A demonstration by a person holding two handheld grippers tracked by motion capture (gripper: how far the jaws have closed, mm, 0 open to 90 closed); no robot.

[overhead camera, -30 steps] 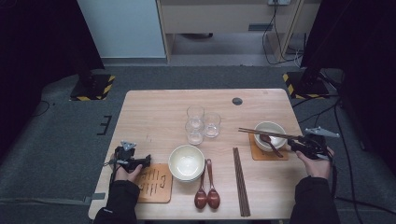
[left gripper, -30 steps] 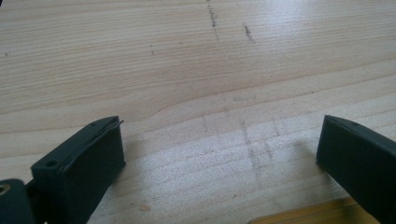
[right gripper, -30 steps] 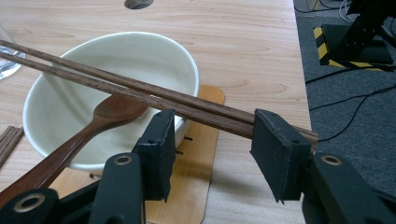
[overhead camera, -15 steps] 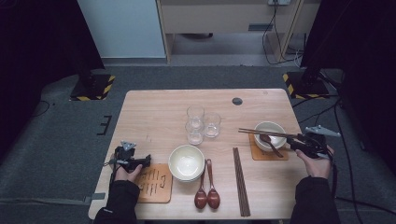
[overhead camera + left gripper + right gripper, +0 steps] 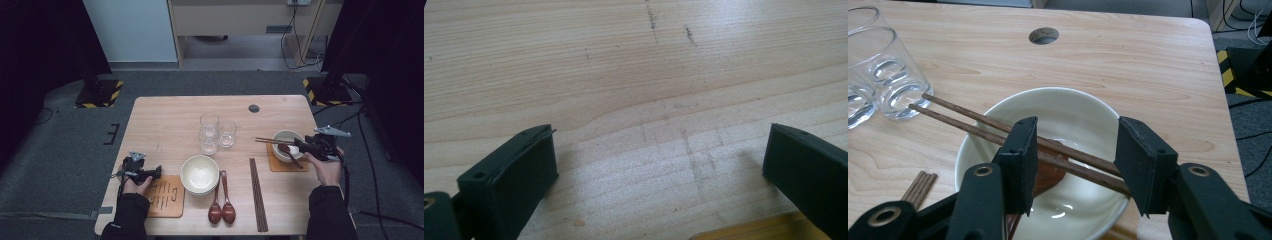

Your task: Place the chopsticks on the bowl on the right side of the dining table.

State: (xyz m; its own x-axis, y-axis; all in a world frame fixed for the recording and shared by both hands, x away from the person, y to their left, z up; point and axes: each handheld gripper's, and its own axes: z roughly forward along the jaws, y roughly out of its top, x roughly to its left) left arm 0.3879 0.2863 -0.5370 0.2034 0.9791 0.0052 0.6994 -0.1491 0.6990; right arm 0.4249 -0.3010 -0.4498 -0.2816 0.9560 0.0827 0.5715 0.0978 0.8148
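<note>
Two brown chopsticks (image 5: pixel 1013 140) lie across the rim of a small cream bowl (image 5: pixel 1083 107), and they pass right between the fingers of the right gripper (image 5: pixel 1075 162). Those fingers are about half spread, one on each side of the sticks. They've just been closing in a bit, but I can't tell if the pads actually press on the wood yet. From the high view the same chopsticks (image 5: pixel 270 141) stick out to the left past the bowl (image 5: pixel 286 136), toward the glasses. A dark wooden spoon (image 5: pixel 1045 177) sits inside the bowl under the sticks.

The bowl rests on a brown coaster (image 5: pixel 274 164) at the right side of the tabletop (image 5: pixel 165 120). Just left of it another pair of chopsticks (image 5: pixel 258 195) lies flat on the wood. Three clear glasses (image 5: pixel 216 131) stand clustered near the middle. Closer to the person there's a bigger cream bowl (image 5: pixel 200 174), with two dark spoons (image 5: pixel 222 205) beside it.

Over on the left, the left gripper (image 5: pixel 156 172) sits low by the edge of a second coaster (image 5: pixel 167 196), well apart from the bowls. Its fingers (image 5: pixel 524 165) are spread wide with bare wood between them.
</note>
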